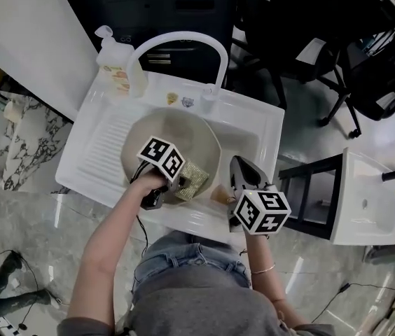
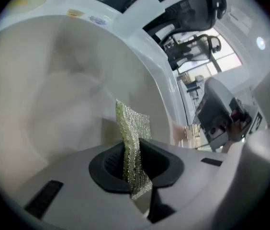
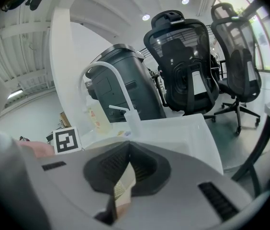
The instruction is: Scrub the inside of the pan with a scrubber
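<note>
Scrubber (image 1: pixel 196 180) sits clamped in your left gripper (image 1: pixel 183 179), inside the pan (image 1: pixel 176 131) just ahead of its jaws, with your right gripper (image 1: pixel 239 170) beside it. In the left gripper view the thin mesh stands edge-on between the jaws, so hard strokes could drag it out. In the right gripper view the jaws pinch the pan's handle (image 3: pixel 124 186); a slack hold would let the pan twist.

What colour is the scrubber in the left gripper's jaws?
The flat mesh scrubber is pale yellow-green, slightly glittery; clearest in the left gripper view.
</note>
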Available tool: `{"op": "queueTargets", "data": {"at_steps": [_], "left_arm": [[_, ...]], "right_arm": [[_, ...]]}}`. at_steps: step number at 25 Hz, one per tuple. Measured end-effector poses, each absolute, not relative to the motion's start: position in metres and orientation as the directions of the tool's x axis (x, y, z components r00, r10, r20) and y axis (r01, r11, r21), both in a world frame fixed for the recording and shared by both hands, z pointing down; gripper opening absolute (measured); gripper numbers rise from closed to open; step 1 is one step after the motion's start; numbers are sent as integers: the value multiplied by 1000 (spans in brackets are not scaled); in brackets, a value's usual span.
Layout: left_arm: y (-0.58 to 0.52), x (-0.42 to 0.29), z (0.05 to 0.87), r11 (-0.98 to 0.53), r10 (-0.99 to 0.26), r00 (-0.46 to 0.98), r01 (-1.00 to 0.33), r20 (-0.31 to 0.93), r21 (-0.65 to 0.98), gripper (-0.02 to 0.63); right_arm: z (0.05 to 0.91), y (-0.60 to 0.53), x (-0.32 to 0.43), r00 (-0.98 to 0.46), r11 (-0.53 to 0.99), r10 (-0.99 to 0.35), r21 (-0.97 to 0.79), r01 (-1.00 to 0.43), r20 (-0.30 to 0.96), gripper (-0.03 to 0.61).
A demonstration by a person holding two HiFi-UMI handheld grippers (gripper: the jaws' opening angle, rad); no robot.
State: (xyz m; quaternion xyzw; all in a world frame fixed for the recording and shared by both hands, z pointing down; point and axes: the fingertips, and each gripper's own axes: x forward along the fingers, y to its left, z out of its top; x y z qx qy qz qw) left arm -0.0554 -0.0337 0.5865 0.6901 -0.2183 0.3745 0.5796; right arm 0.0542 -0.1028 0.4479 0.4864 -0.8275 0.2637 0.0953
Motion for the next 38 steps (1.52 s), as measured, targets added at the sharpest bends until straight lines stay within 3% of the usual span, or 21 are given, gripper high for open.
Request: {"op": "queueTargets", "data": {"at_steps": [3, 7, 15, 20, 26, 32, 38], "left_arm": [[-17, -70, 591, -337, 259, 514, -745, 818, 575, 61], [-5, -93, 593, -466, 337, 368, -734, 867, 493, 60], [-6, -158, 596, -682, 344, 22, -682, 939, 266, 61], [-22, -188, 594, -836, 258, -167, -531, 952, 134, 61], [-46, -215, 595, -889, 172, -285, -457, 943, 24, 61], [-95, -239, 590, -938, -42, -436, -292, 899, -186, 63], [-134, -238, 586, -938, -250, -458, -106, 853, -331, 63]], "right_arm": [[449, -105, 45, -527, 406, -740, -348, -845, 418, 11], [448, -109, 32, -546, 429, -727, -345, -835, 417, 11], [445, -114, 20, -549, 440, -722, -334, -834, 421, 11], [446, -115, 13, -547, 438, -720, -331, -836, 428, 11], [449, -116, 9, -538, 430, -718, -327, -841, 441, 11], [449, -121, 7, -528, 421, -721, -321, -848, 448, 11], [452, -121, 7, -517, 413, -721, -312, -855, 461, 11]]}}
